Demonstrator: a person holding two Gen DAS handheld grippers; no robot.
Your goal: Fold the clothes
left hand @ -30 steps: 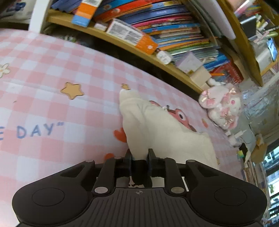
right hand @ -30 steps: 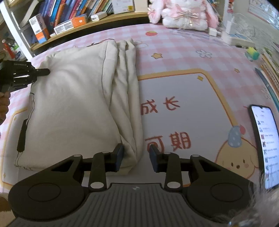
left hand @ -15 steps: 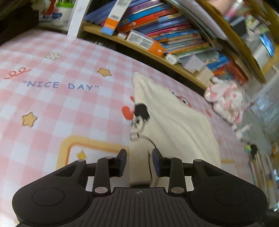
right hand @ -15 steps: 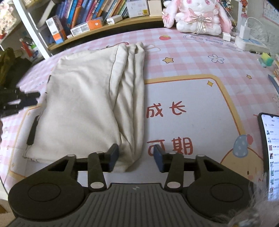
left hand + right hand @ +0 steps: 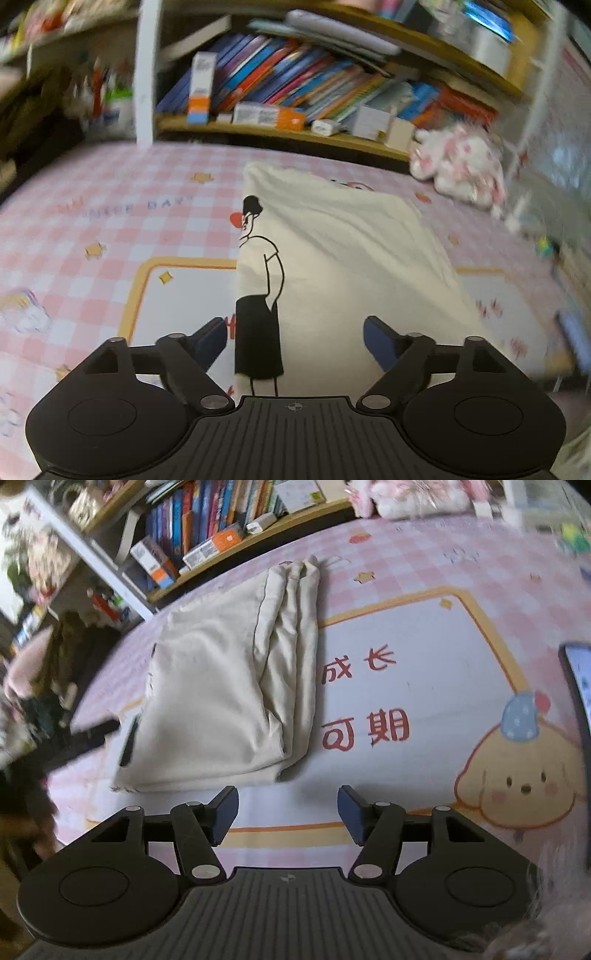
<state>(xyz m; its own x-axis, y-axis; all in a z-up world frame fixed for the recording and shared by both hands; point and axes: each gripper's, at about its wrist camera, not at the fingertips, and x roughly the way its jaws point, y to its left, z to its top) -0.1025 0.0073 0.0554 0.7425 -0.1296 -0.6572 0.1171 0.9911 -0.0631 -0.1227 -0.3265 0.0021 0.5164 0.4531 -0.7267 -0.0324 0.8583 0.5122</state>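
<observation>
My left gripper (image 5: 293, 338) hangs with its jaws spread wide and nothing between them; its blue-padded fingers (image 5: 380, 341) straddle the near edge of the folded cream cotton garment (image 5: 343, 266) without pinching it. My right gripper (image 5: 287, 814) is likewise released, jaws well apart, hovering just short of the garment's near corner and touching nothing.

The garment lies flat as a long folded rectangle on the pink-and-white checked play mat (image 5: 424, 565) that covers the table. From the left wrist view, a black line drawing of a standing figure in a dark skirt (image 5: 258, 295) runs along the garment's left edge. From the right wrist view, the garment's right side shows several stacked lengthwise folds.

Beyond the garment's far end stands a wooden shelf of leaning coloured books (image 5: 295, 85), with orange-and-white boxes in front of them; their print is too blurred to read. To the right of the garment's far end sits a white and pink plush rabbit (image 5: 461, 166). To the garment's right lies a black phone with a lit screen (image 5: 580, 686).

On the mat left of the garment I read "DAY" (image 5: 168, 203), the rest smeared. Right of the garment, red characters read "成长" (image 5: 358, 666) and "可期" (image 5: 367, 731), beside a cartoon puppy in a blue hat (image 5: 517, 771).
</observation>
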